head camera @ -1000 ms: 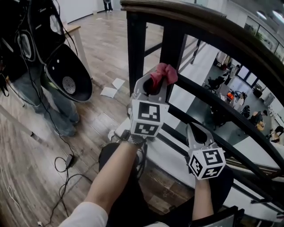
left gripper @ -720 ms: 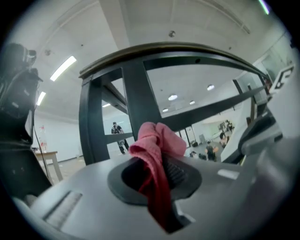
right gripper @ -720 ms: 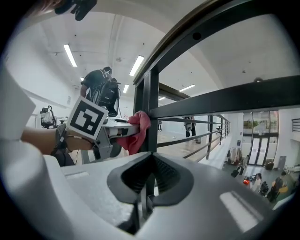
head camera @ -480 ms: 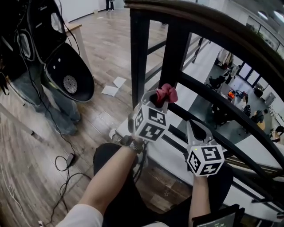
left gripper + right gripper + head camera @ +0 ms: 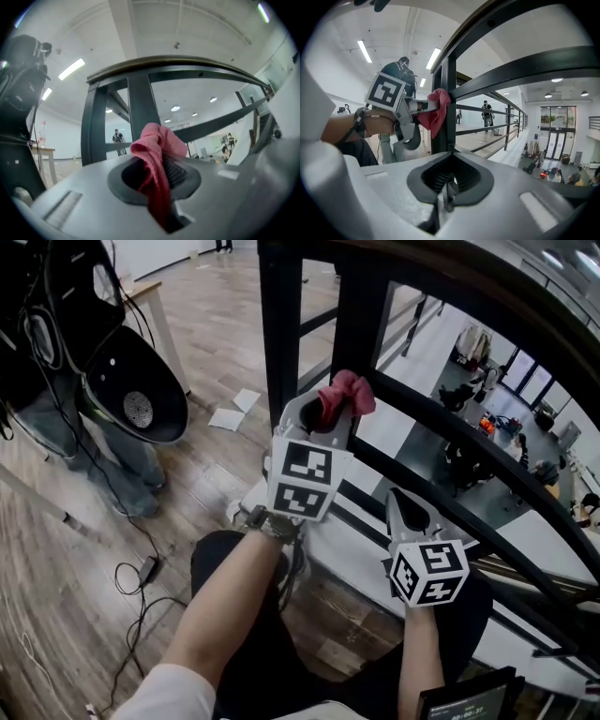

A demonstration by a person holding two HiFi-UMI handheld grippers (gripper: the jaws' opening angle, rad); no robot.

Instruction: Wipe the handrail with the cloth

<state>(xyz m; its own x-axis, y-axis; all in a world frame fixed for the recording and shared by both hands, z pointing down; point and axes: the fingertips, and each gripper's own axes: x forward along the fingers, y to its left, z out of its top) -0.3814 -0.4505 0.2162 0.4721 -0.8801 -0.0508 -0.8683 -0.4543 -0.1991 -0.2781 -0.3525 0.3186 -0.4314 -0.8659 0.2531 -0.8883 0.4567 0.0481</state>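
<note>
Left claw [image 5: 323, 416] clenched on crumpled pink-red cloth [image 5: 345, 394]. In the left gripper view the cloth [image 5: 157, 154] is pinched between the jaws, with a bunched top sticking out past the tips and a tail hanging down into the slot. Cloth sits on the handrail where the black metal upright post [image 5: 281, 324] meets the slanted black lower bar [image 5: 450, 442]. Right gripper view shows cloth [image 5: 436, 110] up against the side of the post [image 5: 449, 108]. Brown wooden top rail [image 5: 487, 282] runs above, apart from the cloth. Right claw [image 5: 401, 498] is lower and to the right of the left one, near the slanted bar and apart from the cloth. Its own view shows jaws together, nothing between them. Wood plank floor [image 5: 216, 334] below, with white paper sheets [image 5: 234, 413] near the post base and black cables [image 5: 141, 577] at left. Black pod-shaped shell [image 5: 131, 381] and a person's jeans legs [image 5: 122, 460] at far left.
</note>
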